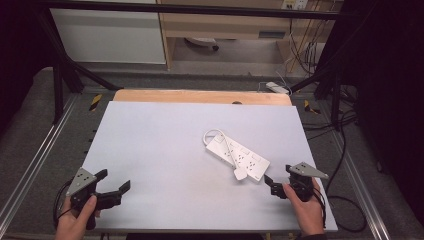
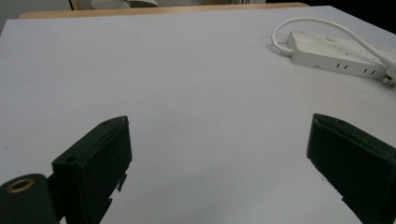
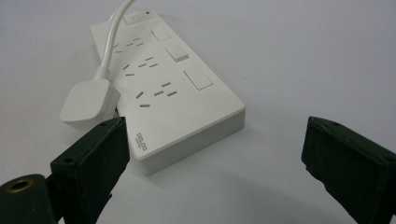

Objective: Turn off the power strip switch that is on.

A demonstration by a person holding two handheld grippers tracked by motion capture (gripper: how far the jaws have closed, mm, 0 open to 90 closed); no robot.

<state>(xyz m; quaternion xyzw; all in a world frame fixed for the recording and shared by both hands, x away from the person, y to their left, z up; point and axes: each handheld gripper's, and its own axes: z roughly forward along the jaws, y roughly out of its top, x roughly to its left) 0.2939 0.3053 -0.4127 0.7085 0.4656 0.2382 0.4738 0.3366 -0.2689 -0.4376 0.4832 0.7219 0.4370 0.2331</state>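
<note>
I take the white power strip (image 1: 237,153) as my landmark: it lies flat on the pale surface (image 1: 150,145), angled across it right of the middle, its sockets facing up. Its own cable (image 1: 216,134) loops out of the far end and runs back over the top, so the plug (image 1: 240,174) rests against the near edge of the strip — in the right gripper view the plug (image 3: 88,103) sits beside the near-left corner of the strip (image 3: 177,93), touching it as far as I can tell. My right gripper (image 1: 278,183) hovers just off the strip's near end, jaws spread wide with nothing between them; I judge it is lined up that way to reach either the plug or the strip's corner. My left gripper (image 1: 114,181) waits well to the left of the strip, also spread apart and holding nothing, pointed across the bare surface toward the strip (image 2: 341,51) — held back, I think, to steady the body once the right one takes the plug. There are no containers here; the sockets, 3 groups of them, all look unoccupied.
</note>
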